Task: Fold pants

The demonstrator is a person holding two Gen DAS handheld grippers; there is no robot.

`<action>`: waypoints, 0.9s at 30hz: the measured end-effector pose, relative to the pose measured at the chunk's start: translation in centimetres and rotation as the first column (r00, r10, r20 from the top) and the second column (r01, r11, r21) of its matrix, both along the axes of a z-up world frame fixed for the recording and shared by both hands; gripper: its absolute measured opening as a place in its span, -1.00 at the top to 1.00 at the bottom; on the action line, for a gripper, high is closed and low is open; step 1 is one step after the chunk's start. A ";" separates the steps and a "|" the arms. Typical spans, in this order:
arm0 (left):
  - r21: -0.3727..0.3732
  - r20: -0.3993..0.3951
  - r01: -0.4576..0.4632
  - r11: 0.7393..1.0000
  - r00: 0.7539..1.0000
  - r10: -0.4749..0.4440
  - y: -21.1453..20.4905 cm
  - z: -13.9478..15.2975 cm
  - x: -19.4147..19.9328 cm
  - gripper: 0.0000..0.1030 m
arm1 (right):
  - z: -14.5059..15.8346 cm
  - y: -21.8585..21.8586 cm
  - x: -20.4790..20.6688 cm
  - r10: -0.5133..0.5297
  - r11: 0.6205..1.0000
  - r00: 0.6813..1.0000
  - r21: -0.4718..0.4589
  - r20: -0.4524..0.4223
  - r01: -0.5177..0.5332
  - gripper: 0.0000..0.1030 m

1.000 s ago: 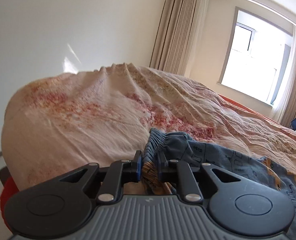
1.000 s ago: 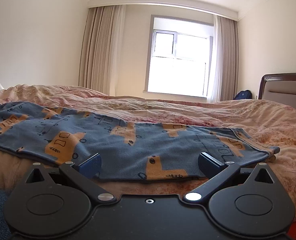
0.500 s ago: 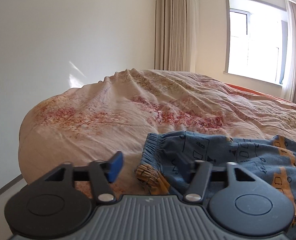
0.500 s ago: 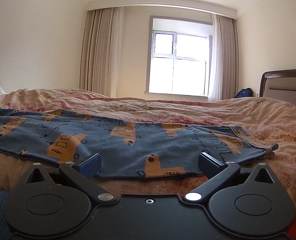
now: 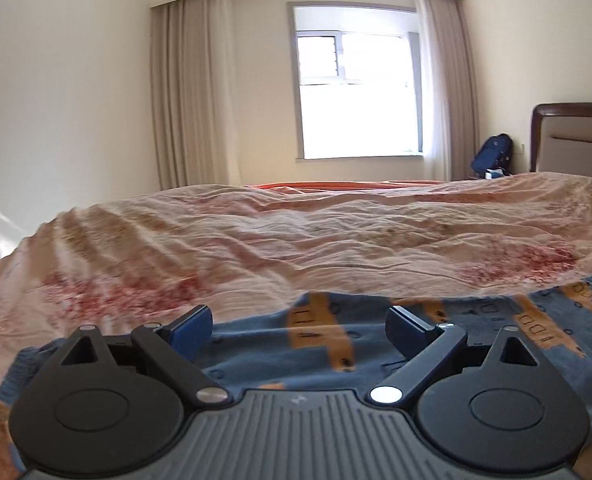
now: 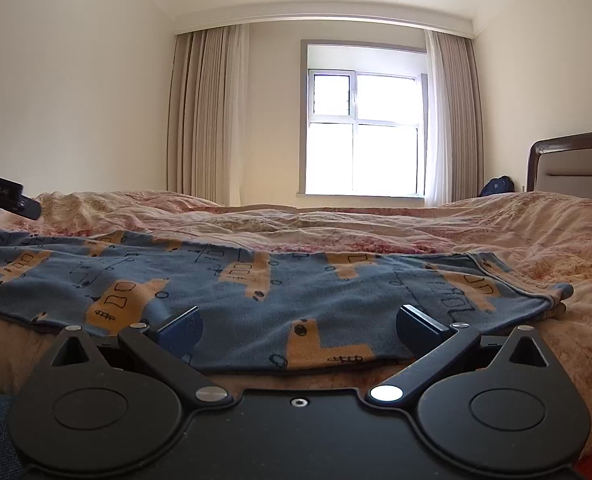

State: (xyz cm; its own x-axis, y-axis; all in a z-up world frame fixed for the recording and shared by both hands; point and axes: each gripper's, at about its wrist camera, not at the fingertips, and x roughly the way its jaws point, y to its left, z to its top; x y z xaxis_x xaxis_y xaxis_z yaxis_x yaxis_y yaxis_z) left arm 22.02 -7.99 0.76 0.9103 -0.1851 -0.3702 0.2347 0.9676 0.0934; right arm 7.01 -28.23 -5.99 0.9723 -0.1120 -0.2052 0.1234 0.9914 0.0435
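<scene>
Blue pants with orange vehicle prints lie spread flat on the bed. Their gathered waistband shows at the lower left of the left wrist view. My left gripper hovers just over the cloth, its jaws opening wide, and the pads touch nothing. In the right wrist view the pants stretch across the bed, with the leg hem at the right. My right gripper stands open at the near edge of the pants, holding nothing.
A wrinkled pink floral bedspread covers the bed. A window with beige curtains faces me. A dark headboard and a blue backpack are at the right. A black tool edge pokes in at far left.
My left gripper let go of the bunched waistband, opened wide and swung right along the pants to face the window. A black edge entered the right wrist view at left. The right gripper stayed still.
</scene>
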 end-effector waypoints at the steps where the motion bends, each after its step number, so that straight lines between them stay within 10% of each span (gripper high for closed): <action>1: 0.003 -0.024 0.037 0.999 0.999 -0.037 -1.6 -0.3 0.8 -0.87 | 0.1 -0.2 0.4 0.003 1.000 1.000 -0.004 -0.001 -0.003 -0.99; 15: -0.132 -0.269 0.041 0.990 0.960 -0.076 -3.2 -3.7 10.3 -0.94 | -2.0 -8.2 -0.2 -0.061 0.998 0.998 0.004 -0.020 0.061 -0.99; 23: -0.046 -0.102 0.024 0.999 0.994 -0.029 -5.8 -1.6 6.1 -0.99 | -1.0 -10.7 -2.1 -0.048 0.997 0.999 0.059 0.016 0.047 -0.99; 27: -0.192 -0.085 0.170 0.967 0.978 -0.189 -8.2 0.1 3.5 -0.99 | 0.0 -12.5 -3.3 -0.084 0.987 0.996 0.137 0.028 0.080 -0.99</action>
